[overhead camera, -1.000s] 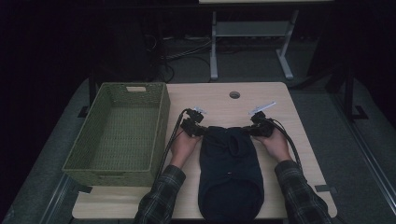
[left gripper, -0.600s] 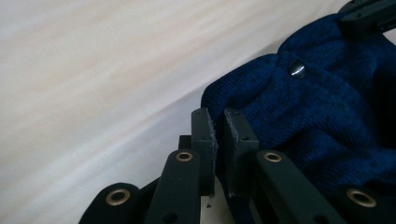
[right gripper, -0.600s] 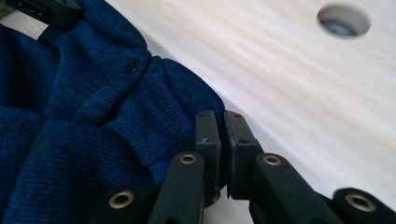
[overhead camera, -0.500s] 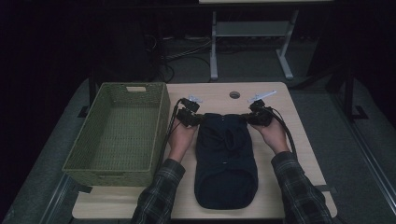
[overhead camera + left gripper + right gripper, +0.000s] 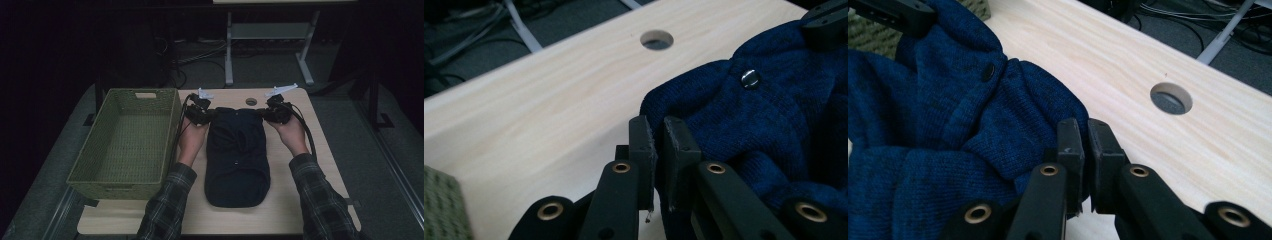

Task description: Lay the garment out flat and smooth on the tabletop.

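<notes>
Navy knit cardigan (image 5: 236, 155) lies lengthwise mid-table, just right of the green basket (image 5: 125, 140); I've got its far corners pinched, left gripper (image 5: 201, 114) & right gripper (image 5: 274, 112) both clamped nearly shut on the knit. I'd lift both hands evenly, w/ the top edge taut so it hangs straight. Gripper views show the buttons (image 5: 750, 78) & how thin each bite is; high view gives layout.

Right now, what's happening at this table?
A person is handling a dark blue cardigan with two hand-held grippers. The left gripper and right gripper are each shut on a far corner of it, lifting that edge while the rest lies on the table. An empty green basket sits to the left.
</notes>
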Tool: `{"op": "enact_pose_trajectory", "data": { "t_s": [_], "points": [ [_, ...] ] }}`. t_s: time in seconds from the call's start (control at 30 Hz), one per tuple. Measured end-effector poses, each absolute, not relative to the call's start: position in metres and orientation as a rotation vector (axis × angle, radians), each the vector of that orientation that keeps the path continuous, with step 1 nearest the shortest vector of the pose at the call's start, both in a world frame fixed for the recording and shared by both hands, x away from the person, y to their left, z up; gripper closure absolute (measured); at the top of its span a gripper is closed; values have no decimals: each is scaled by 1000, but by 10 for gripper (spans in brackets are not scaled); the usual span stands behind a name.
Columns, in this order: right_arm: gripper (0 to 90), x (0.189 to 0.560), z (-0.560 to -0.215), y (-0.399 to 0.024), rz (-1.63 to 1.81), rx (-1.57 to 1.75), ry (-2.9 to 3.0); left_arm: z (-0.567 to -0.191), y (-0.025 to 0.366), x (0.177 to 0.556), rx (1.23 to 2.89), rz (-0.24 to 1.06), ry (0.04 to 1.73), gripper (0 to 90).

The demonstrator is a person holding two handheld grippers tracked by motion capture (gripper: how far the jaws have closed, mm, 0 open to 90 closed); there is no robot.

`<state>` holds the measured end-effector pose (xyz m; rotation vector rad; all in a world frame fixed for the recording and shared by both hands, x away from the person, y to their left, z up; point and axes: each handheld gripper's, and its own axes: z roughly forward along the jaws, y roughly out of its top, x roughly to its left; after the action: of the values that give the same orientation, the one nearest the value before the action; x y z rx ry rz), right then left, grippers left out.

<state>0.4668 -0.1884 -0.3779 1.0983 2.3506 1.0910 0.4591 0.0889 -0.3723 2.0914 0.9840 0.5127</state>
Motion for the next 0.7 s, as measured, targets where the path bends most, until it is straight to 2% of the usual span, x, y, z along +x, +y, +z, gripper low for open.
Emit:
{"op": "enact_pose_trajectory", "data": {
  "t_s": [0.33, 0.7],
  "points": [
    [853, 469, -354, -187, 1121, 1065, 2303, -352, 91, 454, 2048, 547, 959, 836],
    [850, 441, -363, -198, 1201, 1052, 2310, -355, 95, 426, 2006, 493, 899, 834]
  ]
}}
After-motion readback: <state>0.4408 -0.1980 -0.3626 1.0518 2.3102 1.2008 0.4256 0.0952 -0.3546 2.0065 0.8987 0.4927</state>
